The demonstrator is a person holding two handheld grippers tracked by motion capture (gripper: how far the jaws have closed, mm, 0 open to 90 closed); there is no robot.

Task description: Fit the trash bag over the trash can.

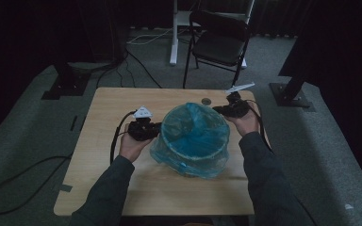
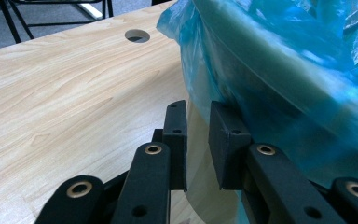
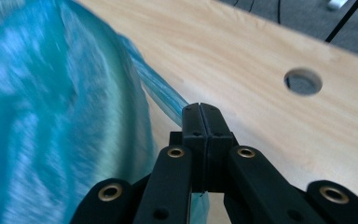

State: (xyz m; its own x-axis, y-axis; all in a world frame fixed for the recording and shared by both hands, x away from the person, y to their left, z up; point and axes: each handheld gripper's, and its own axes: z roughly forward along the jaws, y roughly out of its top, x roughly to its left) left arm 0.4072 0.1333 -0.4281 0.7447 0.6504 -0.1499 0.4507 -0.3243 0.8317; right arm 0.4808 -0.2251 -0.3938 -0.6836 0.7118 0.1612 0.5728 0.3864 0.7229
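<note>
Blue plastic bag (image 1: pixel 195 136) lines a round bin (image 2: pixel 279 88) that stands at the middle of the wooden table (image 1: pixel 108 174), its film folded over the rim and hanging down the outer wall. We note the left gripper (image 1: pixel 143 129) just beside the bin's left side; in the left gripper view (image 2: pixel 198 140) its jaws stand a little apart, with a pale strip of film running up between them, and we cannot tell whether the pads press on it. The right gripper (image 1: pixel 233 109) sits at the bin's far right edge. In the right gripper view (image 3: pixel 200 140) its jaws are pressed fully together, with a thin fold of the blue film leading into the seam between them and a scrap showing below, so we record it as clamped on the bag's edge. A round cable hole (image 3: pixel 303 81) lies in the tabletop just past the right gripper. A black folding chair (image 1: pixel 219 40) stands on the carpet beyond the table.
</note>
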